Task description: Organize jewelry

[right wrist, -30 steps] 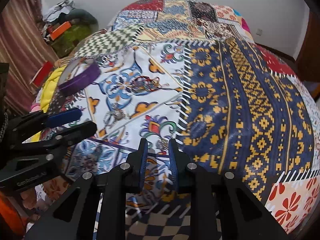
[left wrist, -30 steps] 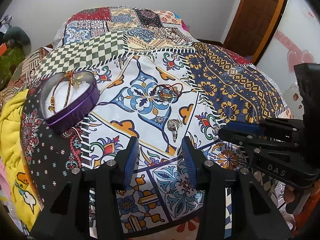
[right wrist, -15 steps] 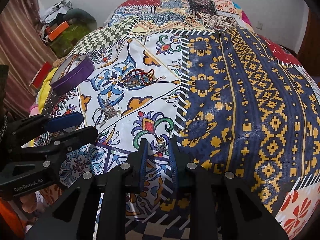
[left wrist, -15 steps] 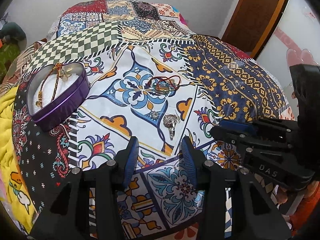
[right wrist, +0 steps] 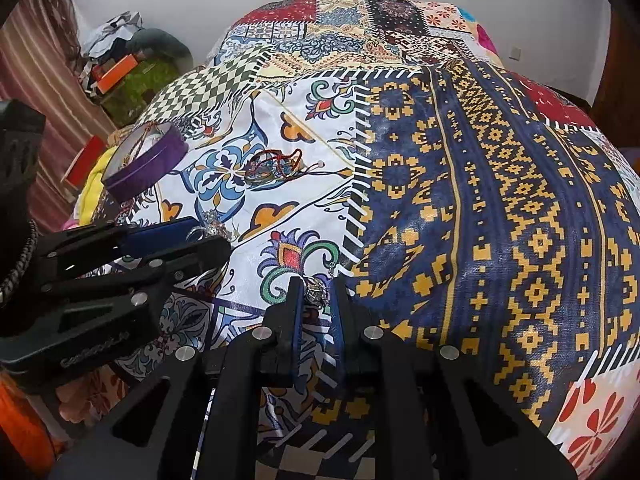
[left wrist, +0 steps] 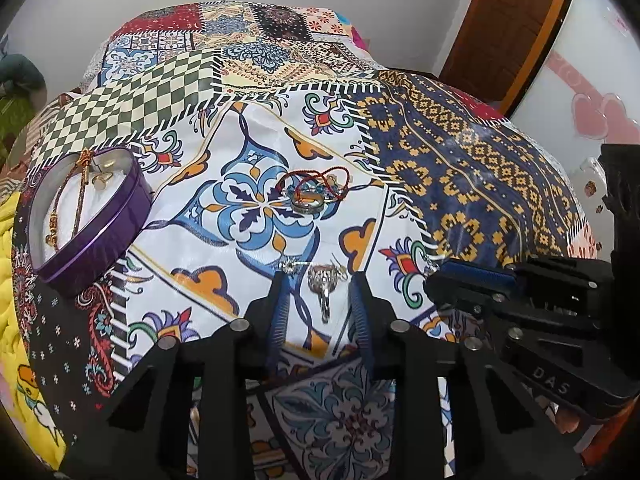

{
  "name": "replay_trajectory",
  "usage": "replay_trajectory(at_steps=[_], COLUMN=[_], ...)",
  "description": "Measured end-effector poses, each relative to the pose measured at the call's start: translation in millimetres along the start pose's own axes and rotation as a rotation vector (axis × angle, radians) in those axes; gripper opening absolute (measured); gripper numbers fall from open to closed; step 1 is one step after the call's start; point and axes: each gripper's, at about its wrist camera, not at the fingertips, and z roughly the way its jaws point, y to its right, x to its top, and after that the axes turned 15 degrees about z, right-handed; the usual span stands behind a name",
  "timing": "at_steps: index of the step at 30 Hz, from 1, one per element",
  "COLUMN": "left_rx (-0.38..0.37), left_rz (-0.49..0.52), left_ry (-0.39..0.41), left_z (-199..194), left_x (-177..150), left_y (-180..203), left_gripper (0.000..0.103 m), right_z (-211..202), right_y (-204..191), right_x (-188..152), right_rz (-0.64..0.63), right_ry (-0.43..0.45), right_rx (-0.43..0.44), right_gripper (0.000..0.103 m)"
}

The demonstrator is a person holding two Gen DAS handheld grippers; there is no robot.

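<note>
A purple heart-shaped tin lies on the patterned bedspread at the left, with a gold chain and earrings inside; it also shows in the right wrist view. A red-cord bracelet pile lies mid-bed. My left gripper is open, its fingers either side of a silver earring. My right gripper has its fingers close around another silver earring, which sits between the tips on the cloth. A small silver piece lies by the left finger.
The bedspread drops off at the right and front. A yellow cloth lies at the left edge. Clutter and an orange box stand by the far wall. A wooden door is at the back right.
Both grippers have moved forward and down towards the bed. The left fingers now straddle a silver earring, and the right fingers have reached the other earring.
</note>
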Motion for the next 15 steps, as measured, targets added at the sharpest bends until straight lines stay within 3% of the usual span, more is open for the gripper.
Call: replay_trajectory(at_steps=[4, 15], left_rx=[-0.014, -0.006], left_rz=[-0.006, -0.009], left_ry=[0.005, 0.022], left_z=[4, -11], left_x=[2, -1], left_y=[-1, 1], left_gripper=[0.014, 0.014], right_z=[0, -12], right_y=[0, -7], right_x=[3, 9], right_rz=[0.010, 0.001], right_ry=[0.006, 0.049], right_rx=[0.006, 0.009], right_gripper=[0.012, 0.012])
